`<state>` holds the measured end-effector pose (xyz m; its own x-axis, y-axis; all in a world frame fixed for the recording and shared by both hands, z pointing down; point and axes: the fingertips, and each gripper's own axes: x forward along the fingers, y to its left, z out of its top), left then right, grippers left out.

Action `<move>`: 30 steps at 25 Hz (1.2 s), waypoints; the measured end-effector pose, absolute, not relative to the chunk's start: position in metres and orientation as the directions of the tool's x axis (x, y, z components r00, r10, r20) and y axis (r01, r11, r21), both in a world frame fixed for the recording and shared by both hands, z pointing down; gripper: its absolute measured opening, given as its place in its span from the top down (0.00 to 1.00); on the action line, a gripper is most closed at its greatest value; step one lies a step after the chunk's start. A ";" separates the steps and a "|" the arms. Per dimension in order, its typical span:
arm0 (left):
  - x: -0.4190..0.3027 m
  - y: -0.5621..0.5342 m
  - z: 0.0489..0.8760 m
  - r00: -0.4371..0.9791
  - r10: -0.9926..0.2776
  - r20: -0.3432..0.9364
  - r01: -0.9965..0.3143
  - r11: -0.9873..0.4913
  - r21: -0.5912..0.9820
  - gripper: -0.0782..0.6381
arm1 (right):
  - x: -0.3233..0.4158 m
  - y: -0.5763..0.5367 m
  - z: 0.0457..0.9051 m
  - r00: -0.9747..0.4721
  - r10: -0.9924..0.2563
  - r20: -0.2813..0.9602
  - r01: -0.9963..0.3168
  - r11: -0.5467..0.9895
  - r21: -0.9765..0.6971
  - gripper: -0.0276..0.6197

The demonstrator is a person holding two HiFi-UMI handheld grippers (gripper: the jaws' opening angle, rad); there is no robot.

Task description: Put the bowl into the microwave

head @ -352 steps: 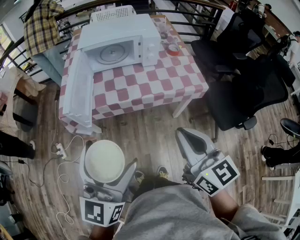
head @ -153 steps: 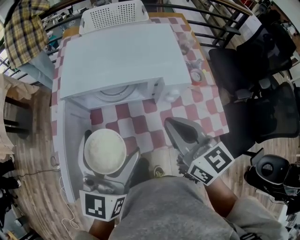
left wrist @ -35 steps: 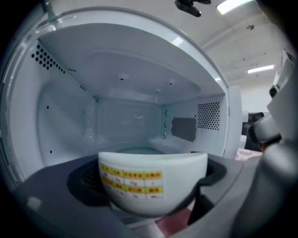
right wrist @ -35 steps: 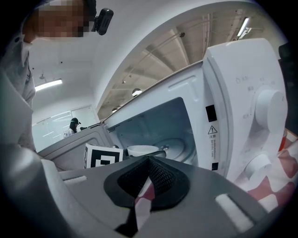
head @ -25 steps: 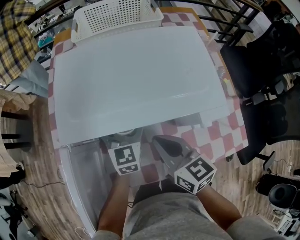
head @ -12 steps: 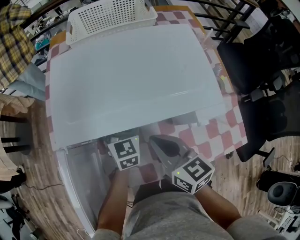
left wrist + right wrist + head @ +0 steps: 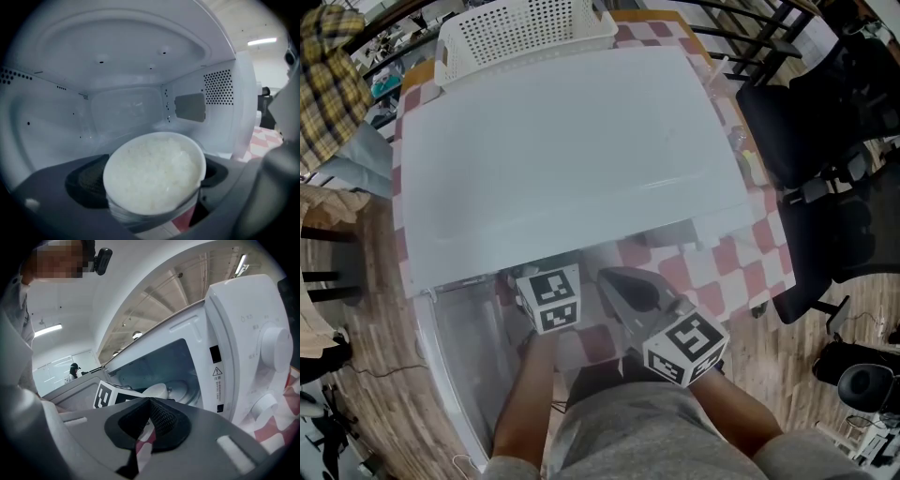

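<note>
In the head view, the left tongs (image 7: 548, 298) are reaching under the white top of the microwave (image 7: 562, 150), which is filling the middle of the frame. The door (image 7: 464, 361) is standing open at lower left. The right tongs (image 7: 616, 281) are waiting just beside them over the checked desk (image 7: 755, 253). The bowl is not showing here.

In the left gripper view, the tongs are clamping the bowl (image 7: 154, 180), one jaw on either side. It is heaped with something white and is sitting tilted at lower centre, already within the cavity. Carrying it in looks nearly done; setting it down, letting go and probably shutting the door seem to be remaining.

In the right gripper view, the right tongs are pressing together on nothing. The bowl (image 7: 157, 391) is showing inside the opening at centre. A warning triangle label (image 7: 217, 371) is sitting on the front panel; its print and the dial markings are too small to read, and no brand is showing.
</note>
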<state>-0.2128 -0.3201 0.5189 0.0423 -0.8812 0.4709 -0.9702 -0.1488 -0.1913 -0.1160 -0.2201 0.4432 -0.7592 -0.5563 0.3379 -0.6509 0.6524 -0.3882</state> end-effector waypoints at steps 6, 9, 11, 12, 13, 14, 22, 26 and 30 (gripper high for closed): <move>-0.212 -0.318 0.520 0.059 -0.873 0.485 -0.972 -0.160 -0.170 0.14 | -0.117 -0.218 0.441 -0.762 -0.553 0.336 -0.647 0.656 -0.387 0.96; -0.210 -0.316 0.519 0.068 -0.871 0.486 -0.971 -0.171 -0.169 0.14 | -0.117 -0.217 0.440 -0.762 -0.557 0.331 -0.648 0.656 -0.387 0.96; -0.207 -0.314 0.518 0.076 -0.873 0.482 -0.971 -0.174 -0.161 0.14 | -0.116 -0.217 0.439 -0.761 -0.560 0.329 -0.649 0.656 -0.385 0.96; -0.206 -0.312 0.517 0.079 -0.873 0.480 -0.972 -0.175 -0.157 0.14 | -0.115 -0.216 0.439 -0.760 -0.561 0.328 -0.650 0.656 -0.384 0.96; -0.205 -0.311 0.515 0.081 -0.874 0.479 -0.972 -0.175 -0.154 0.14 | -0.114 -0.216 0.438 -0.759 -0.562 0.328 -0.651 0.655 -0.383 0.96; -0.204 -0.309 0.514 0.084 -0.874 0.479 -0.972 -0.177 -0.152 0.14 | -0.113 -0.216 0.437 -0.758 -0.564 0.327 -0.652 0.655 -0.382 0.96; -0.197 -0.282 0.511 0.110 -0.866 0.487 -0.977 -0.184 -0.107 0.14 | -0.108 -0.215 0.434 -0.754 -0.574 0.320 -0.657 0.656 -0.372 0.96; -0.194 -0.263 0.506 0.117 -0.865 0.488 -0.979 -0.184 -0.090 0.14 | -0.107 -0.209 0.430 -0.758 -0.571 0.315 -0.652 0.667 -0.361 0.96; -0.189 -0.245 0.500 0.130 -0.860 0.493 -0.978 -0.194 -0.080 0.14 | -0.103 -0.204 0.425 -0.758 -0.569 0.318 -0.652 0.673 -0.349 0.96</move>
<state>-0.1890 -0.2454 0.5003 0.1305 -0.8600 0.4933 -0.9777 -0.1941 -0.0798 -0.1027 -0.2040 0.4254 -0.7582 -0.5692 0.3180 -0.6518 0.6731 -0.3493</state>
